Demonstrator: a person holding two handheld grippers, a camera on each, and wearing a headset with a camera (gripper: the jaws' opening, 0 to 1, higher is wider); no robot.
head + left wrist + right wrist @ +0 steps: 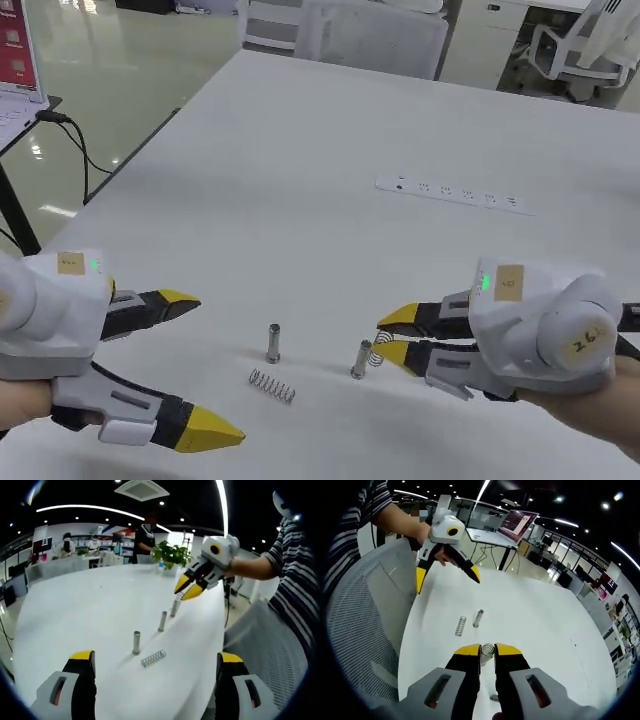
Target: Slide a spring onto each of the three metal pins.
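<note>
None seated yet, seemingly: right gripper (384,336), nearly closed, is pinching a spring (487,650) at 3 o'clock of one pin (360,360); left gripper (218,367) is gaping empty; loose spring (272,386) lying at 6 o'clock of other pin (273,343).

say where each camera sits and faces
Head view: on headset, looking down at white tabletop; left hand-held gripper, right hand-held gripper.
Left gripper view: on left one, facing the right one; open jaws, striped sleeve.
Right gripper view: on right one, facing the left; jaws pinching coiled metal spring.
Shared: all show a loose metal spring beside an upright metal pin.
</note>
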